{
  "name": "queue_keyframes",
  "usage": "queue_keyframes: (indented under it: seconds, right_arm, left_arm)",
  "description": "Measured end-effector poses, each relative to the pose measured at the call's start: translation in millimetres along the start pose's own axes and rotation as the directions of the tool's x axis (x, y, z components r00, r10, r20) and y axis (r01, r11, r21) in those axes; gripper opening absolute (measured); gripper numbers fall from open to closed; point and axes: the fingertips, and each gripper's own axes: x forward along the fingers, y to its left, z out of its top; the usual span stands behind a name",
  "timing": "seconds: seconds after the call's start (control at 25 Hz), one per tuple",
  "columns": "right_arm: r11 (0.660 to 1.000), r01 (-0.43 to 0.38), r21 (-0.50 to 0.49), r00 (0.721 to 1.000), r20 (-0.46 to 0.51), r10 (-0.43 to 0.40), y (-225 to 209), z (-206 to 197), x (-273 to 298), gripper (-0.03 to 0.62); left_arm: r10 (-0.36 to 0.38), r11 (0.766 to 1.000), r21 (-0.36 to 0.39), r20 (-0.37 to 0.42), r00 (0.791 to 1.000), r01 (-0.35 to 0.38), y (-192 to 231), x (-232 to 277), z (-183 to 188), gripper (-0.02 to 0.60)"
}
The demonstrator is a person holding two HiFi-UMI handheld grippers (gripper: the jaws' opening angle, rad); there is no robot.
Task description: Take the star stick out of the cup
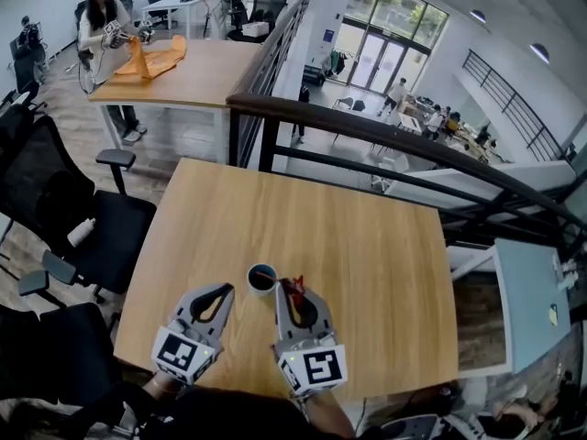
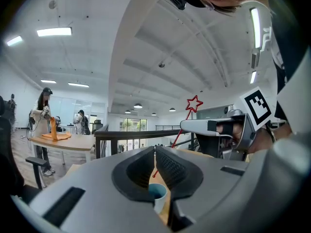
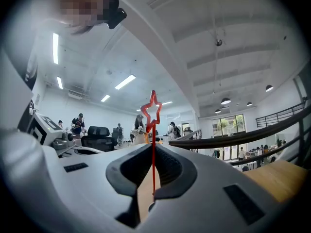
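A small white cup (image 1: 261, 278) with a blue inside stands on the wooden table (image 1: 367, 273) near its front edge. My right gripper (image 1: 292, 288) is just right of the cup, shut on the thin red star stick (image 1: 294, 290). In the right gripper view the stick (image 3: 153, 164) rises straight up between the jaws of the gripper (image 3: 153, 148), star (image 3: 151, 111) on top. My left gripper (image 1: 226, 290) lies left of the cup, shut and holding nothing. Its view shows the cup (image 2: 156, 193) low behind the gripper (image 2: 155, 152). The stick (image 2: 181, 132) slants up to the right gripper (image 2: 214, 127), its lower end hidden.
A dark railing (image 1: 367, 126) runs along the table's far edge. Black office chairs (image 1: 83, 227) stand to the left. Farther back, a person (image 1: 103, 16) stands at another wooden table (image 1: 183, 81) with an orange object on it. An open drop lies beyond the railing.
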Motion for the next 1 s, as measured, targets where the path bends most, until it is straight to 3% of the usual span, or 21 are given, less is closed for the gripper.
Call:
queue_keyframes:
  seconds: [0.56,0.76,0.92,1.0]
  right_arm:
    - [1.0,-0.002,0.0,1.0,0.004,0.002,0,1,-7,0.029]
    - [1.0,-0.008,0.014,1.0,0.003,0.008,1,1,-8,0.029]
    - [1.0,-0.012,0.028,1.0,0.002,0.012,1,-1,-11,0.029]
    - [0.999,-0.014,0.032,1.0,0.004,0.014,1,-1,-12,0.029]
  left_arm:
    - [-0.007,1.0,0.008,-0.001,1.0,0.007,-4,-2,1,0.023]
    - [-0.005,1.0,0.01,-0.076,0.997,0.006,-7,-4,-2,0.023]
    - [0.001,1.0,0.004,-0.021,1.0,-0.001,-8,-3,-2,0.023]
    - [0.0,1.0,0.007,-0.053,0.999,0.001,-11,-3,-1,0.023]
